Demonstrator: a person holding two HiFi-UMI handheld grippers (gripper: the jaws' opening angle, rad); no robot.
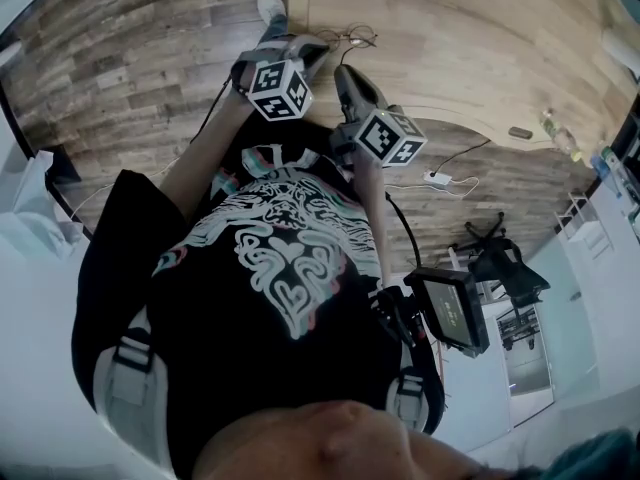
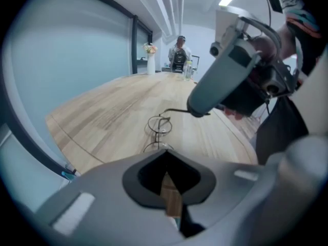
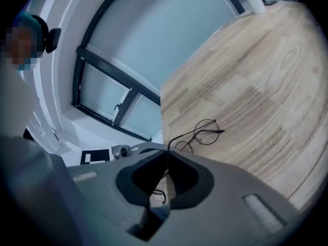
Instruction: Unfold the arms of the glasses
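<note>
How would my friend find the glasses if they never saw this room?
Start at the big pale wooden table. Close to the grippers' end are the glasses, one arm pinched by the right gripper. They are thin dark wire with two round lenses, unlike the white vase far off.

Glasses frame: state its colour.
Black, thin-wire glasses; the right gripper view shows them best.

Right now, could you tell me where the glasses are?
In the left gripper view, the glasses are mid-frame over the wooden table, one arm pinched by the right gripper.
</note>
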